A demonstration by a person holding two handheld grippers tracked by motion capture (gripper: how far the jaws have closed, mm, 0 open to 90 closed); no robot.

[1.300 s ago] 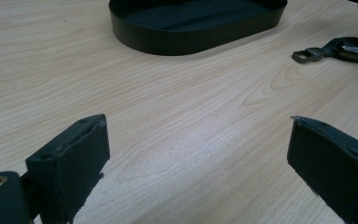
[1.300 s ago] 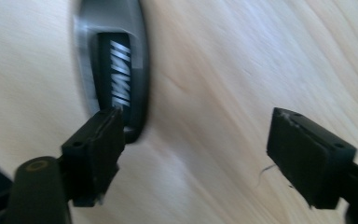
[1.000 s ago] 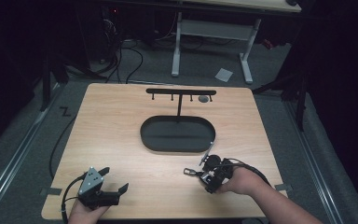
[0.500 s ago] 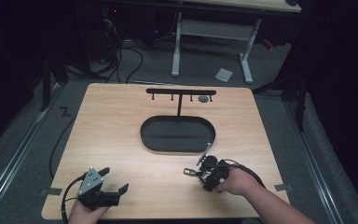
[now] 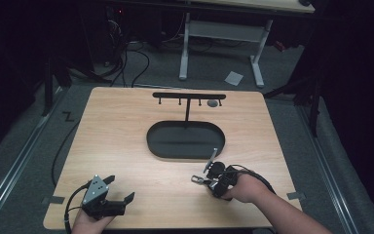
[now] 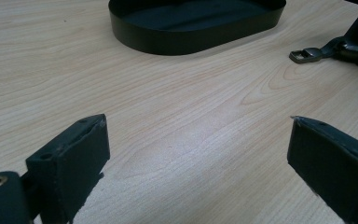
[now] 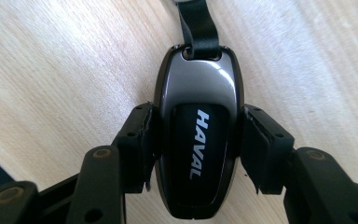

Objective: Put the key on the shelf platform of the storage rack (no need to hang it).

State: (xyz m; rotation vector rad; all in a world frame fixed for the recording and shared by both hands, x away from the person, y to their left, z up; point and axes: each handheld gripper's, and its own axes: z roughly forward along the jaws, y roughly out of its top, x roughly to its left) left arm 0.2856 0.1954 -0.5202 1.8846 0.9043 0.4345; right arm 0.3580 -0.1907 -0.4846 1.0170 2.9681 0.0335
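Right gripper [image 7: 193, 140] clamping key fob [image 7: 196, 135], strap-end away.

The tray [image 5: 185, 141] sits mid-table [image 5: 126, 122], with the rack [image 5: 189, 96] just behind it. The right gripper [image 5: 213, 179], near the tray's front right, grips a dark key fob [image 5: 215, 168]. The left gripper [image 5: 119, 190], well off the tray's front left, gapes empty.

Bright light falls on the table [image 5: 126, 141] amid dark surroundings; near tool views look soft.
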